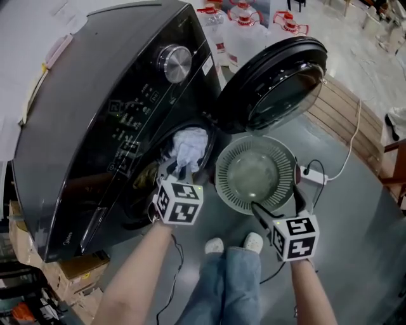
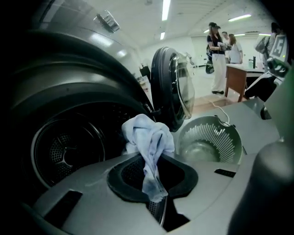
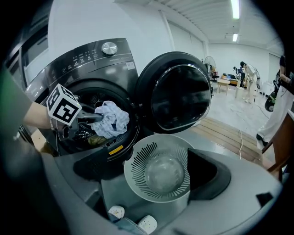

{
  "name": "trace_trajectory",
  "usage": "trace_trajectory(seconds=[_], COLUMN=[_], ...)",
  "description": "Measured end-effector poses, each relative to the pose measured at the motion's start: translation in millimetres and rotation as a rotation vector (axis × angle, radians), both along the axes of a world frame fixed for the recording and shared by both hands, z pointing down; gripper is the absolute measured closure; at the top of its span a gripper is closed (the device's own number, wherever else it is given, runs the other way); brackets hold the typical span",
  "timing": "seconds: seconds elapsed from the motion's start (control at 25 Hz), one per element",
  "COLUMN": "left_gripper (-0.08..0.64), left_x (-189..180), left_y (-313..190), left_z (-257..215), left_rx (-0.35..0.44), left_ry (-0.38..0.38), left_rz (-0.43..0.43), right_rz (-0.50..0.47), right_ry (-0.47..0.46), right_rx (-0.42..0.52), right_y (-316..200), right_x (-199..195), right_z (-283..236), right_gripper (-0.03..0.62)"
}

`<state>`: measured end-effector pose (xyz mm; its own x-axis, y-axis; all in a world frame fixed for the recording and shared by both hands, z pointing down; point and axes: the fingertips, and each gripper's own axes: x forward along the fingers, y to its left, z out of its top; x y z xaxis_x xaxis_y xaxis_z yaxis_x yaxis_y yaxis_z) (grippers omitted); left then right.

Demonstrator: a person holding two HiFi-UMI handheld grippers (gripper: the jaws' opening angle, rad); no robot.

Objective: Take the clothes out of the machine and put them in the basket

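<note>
Bright ceiling strip lights (image 2: 166, 9), glare on machine (image 2: 82, 50) top, fisheye edges dark, foreground blurred.

Washing machine (image 1: 95, 95): glossy dark grey, white panel markings, silver knob (image 1: 174, 63). Door (image 1: 279, 76), at one o'clock from the drum opening: black. Cloth (image 1: 190, 147): pale blue and white, faint check. Basket (image 1: 223, 181): pale grey-green, wall slotted in radiating lines. Cubes on left gripper (image 1: 181, 168) and right gripper (image 1: 276, 202): white with black square markers. Jeans (image 1: 228, 279): blue. Shoes (image 1: 254, 241): white. Floor (image 1: 355, 209): grey. Boards (image 1: 339, 120), at three o'clock: light brown.
</note>
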<state>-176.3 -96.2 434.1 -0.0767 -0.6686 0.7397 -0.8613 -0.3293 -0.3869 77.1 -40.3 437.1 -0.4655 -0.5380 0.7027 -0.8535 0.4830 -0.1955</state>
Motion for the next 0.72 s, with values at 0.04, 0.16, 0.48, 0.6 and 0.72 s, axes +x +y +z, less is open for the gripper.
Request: trace_trajectory(seconds=[0.04, 0.16, 0.48, 0.6, 0.72], left_gripper=[0.512, 0.512, 0.512, 0.512, 0.512], left_x=[4, 18, 58, 70, 81], left_y=[1, 5, 10, 7, 2], left_z=[-2, -9, -30, -40, -50], left_rx=[0.006, 0.024, 0.068, 0.087, 0.11], left_ry=[0.008, 0.046, 0.128, 0.142, 0.16], left_rz=[0.003, 0.011, 0.05, 0.068, 0.082], right_rz=[0.005, 0.014, 0.038, 0.046, 0.054], right_ry=[-0.002, -0.006, -0.005, -0.01, -0.009], right_rx=[-0.001, -0.003, -0.017, -0.016, -0.012], right_y=[1, 3, 10, 12, 11], right_x=[2, 5, 16, 20, 25], right_z=[-1, -2, -3, -6, -6], right_gripper=[0.051, 0.051, 0.051, 0.051, 0.051])
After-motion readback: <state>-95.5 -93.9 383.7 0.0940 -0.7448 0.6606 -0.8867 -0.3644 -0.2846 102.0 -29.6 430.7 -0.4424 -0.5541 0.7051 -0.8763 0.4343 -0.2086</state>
